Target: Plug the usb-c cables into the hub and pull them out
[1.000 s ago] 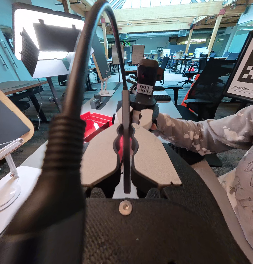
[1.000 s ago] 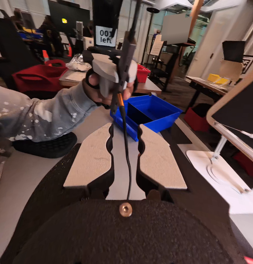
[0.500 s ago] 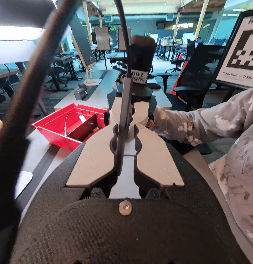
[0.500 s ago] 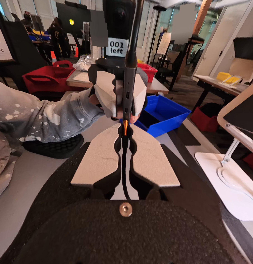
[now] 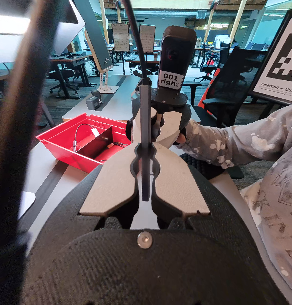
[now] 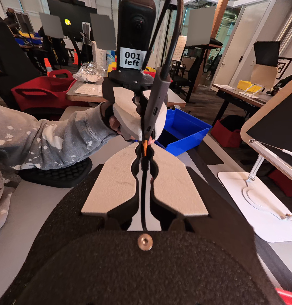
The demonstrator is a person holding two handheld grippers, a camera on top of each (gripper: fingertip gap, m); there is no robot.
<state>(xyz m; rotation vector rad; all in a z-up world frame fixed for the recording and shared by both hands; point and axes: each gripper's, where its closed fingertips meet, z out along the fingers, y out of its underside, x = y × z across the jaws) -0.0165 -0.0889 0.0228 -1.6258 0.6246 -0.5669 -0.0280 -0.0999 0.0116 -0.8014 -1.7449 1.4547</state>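
In the left wrist view my left gripper is shut on a slim grey hub, held upright and edge-on; the hub's own black lead rises from its top. The right gripper faces it just behind. In the right wrist view my right gripper is shut on a black usb-c cable with an orange plug. The plug tip meets the lower end of the hub, which tilts right in the left gripper. I cannot tell whether the plug is seated in a port.
A red bin holding other cables and adapters sits left on the table. A blue bin lies behind the hub. A white stand base with a tilted panel is at right. A black wrist pad lies under the sleeve. My two grippers' fingertips are within a few centimetres of each other.
My right gripper closed on the cable and brought the orange plug up to the hub's lower end. Both grippers drew closer together and the left view tilted down toward the red bin.
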